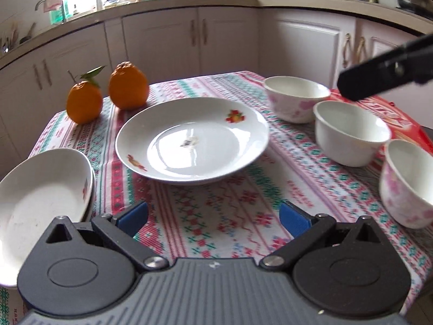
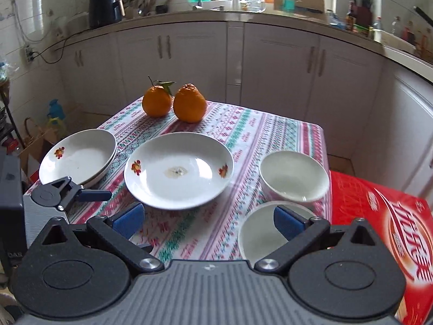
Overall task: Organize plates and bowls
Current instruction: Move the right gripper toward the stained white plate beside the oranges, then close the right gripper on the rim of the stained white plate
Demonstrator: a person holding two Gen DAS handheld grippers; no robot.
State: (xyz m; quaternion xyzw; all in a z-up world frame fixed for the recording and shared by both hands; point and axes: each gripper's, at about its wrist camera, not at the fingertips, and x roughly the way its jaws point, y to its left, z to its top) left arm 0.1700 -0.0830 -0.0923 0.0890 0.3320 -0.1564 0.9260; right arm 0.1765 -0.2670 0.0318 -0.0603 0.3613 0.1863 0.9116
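A white plate with fruit motifs [image 1: 192,140] [image 2: 178,169] lies mid-table. A stack of similar plates [image 1: 40,200] [image 2: 78,159] sits at the table's left edge. Three bowls stand on the right: a pink-flowered one [image 1: 296,98] [image 2: 293,176] farthest, a plain white one [image 1: 351,132] [image 2: 259,234] in the middle, another pink-flowered one [image 1: 406,184] nearest. My left gripper [image 1: 213,218] is open and empty, near the front edge beside the stack; it also shows in the right wrist view [image 2: 92,195]. My right gripper [image 2: 208,220] is open and empty, its right finger over the plain bowl; it also shows in the left wrist view [image 1: 384,73].
Two oranges [image 1: 108,92] [image 2: 173,103] stand at the table's far left. A red carton [image 1: 389,111] [image 2: 379,216] lies at the right edge beside the bowls. Patterned cloth [image 1: 216,233] covers the table. Kitchen cabinets [image 2: 270,62] stand behind.
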